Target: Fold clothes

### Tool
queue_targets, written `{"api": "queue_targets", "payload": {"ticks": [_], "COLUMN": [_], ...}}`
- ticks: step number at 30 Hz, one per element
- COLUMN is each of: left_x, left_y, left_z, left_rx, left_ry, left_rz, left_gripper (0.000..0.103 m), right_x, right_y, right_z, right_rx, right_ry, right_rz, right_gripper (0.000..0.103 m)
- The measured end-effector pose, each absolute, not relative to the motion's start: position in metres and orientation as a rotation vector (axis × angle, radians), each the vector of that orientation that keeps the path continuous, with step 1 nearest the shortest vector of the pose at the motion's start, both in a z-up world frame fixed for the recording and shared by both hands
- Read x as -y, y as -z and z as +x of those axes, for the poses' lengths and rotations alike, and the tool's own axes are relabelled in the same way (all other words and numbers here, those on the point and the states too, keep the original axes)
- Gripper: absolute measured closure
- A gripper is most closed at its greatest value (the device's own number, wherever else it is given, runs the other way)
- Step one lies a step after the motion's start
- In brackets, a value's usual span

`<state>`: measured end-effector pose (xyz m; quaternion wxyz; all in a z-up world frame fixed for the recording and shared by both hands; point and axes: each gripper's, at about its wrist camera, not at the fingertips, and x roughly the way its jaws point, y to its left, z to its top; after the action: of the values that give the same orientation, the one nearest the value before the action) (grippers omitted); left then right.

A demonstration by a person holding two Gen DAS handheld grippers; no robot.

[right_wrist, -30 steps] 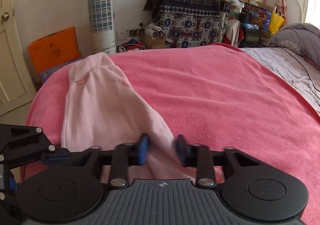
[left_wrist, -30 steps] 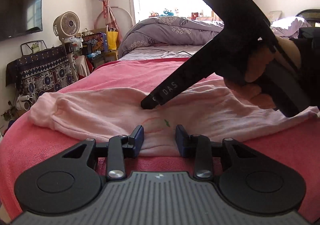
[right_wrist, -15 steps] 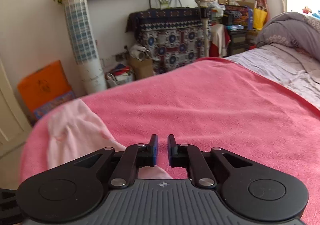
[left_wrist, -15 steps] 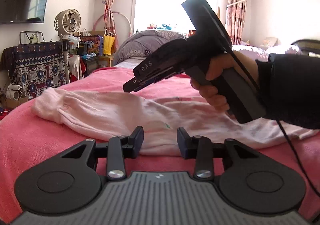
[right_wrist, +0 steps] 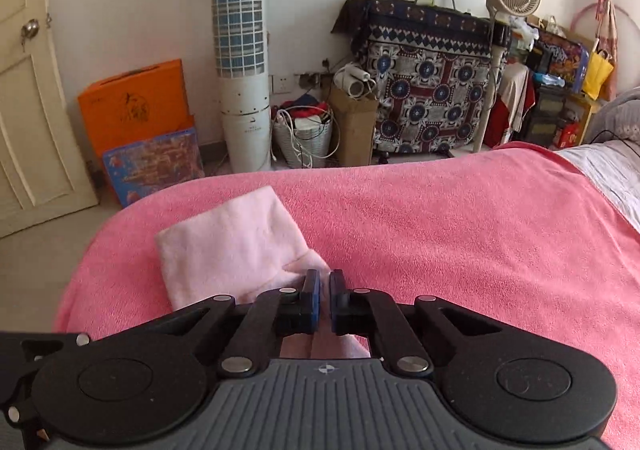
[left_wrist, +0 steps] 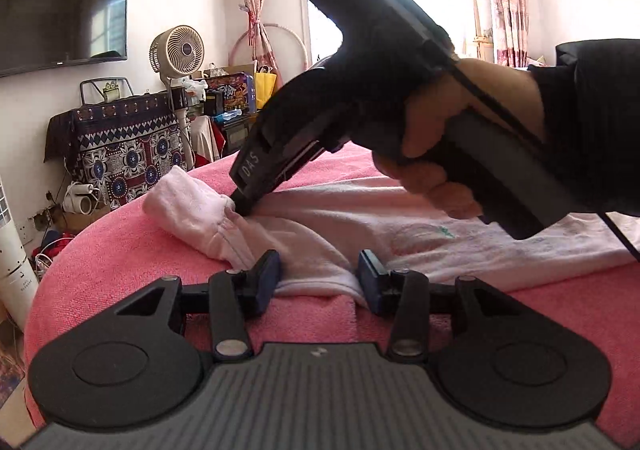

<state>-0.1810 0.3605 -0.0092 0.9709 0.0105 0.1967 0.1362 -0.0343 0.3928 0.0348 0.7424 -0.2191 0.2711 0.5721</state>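
With the right gripper (right_wrist: 324,290) pressed together, apparently pinching the sleeve (right_wrist: 228,238) of the garment (left_wrist: 400,234) on the blanket (right_wrist: 440,230), the left gripper (left_wrist: 318,274), jaws opening astride the hem, should pin it during folding.

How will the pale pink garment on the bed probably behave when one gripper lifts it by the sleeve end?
The pale pink garment will probably hang limp: it lies in soft folds on the pink blanket. It seems light, because its sleeve already lies folded over by the shut right gripper. Its fleecy surface likely resists slipping; the left gripper, jaws opening, straddles its hem.
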Motion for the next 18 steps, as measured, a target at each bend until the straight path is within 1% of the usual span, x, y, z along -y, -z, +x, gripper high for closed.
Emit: {"api": "queue_targets", "payload": {"ticks": [1,3,4,6,9,13,15,17,18], "left_x": [-0.361,-0.36,-0.361,-0.361,-0.361,-0.368,-0.375,-0.381,-0.381], "left_y": [0.009,0.01,0.01,0.011,0.012,0.01,0.003,-0.005,-0.009], "left_z": [-0.181,-0.181,-0.182,-0.183,-0.186,-0.191,-0.193,-0.196,-0.198], "left_rx": [-0.397,-0.396,-0.395,-0.391,-0.386,-0.385,-0.403,-0.422,-0.427], "left_ry": [-0.275,-0.276,-0.275,-0.274,-0.272,-0.246,-0.24,-0.255,-0.287], "left_rz": [0.022,0.022,0.021,0.019,0.015,0.001,-0.015,-0.042,-0.05], "left_gripper": [0.054,0.054,0.054,0.054,0.054,0.05,0.048,0.048,0.048], "right_x": [-0.399,-0.412,-0.412,-0.402,-0.352,-0.248,-0.197,-0.146,-0.124], "right_y": [-0.033,-0.031,-0.035,-0.047,-0.075,-0.101,-0.1,-0.089,-0.082], "right_z": [-0.031,-0.022,-0.019,-0.014,-0.012,-0.023,-0.036,-0.054,-0.061], "right_rx": [-0.595,-0.61,-0.618,-0.609,-0.563,-0.485,-0.462,-0.443,-0.436], "right_ry": [-1.238,-1.213,-1.212,-1.21,-1.187,-1.095,-1.033,-0.925,-0.864], "right_rz": [-0.468,-0.426,-0.394,-0.348,-0.299,-0.282,-0.308,-0.323,-0.324], "right_gripper": [0.103,0.103,0.102,0.096,0.093,0.078,0.074,0.064,0.062]}}
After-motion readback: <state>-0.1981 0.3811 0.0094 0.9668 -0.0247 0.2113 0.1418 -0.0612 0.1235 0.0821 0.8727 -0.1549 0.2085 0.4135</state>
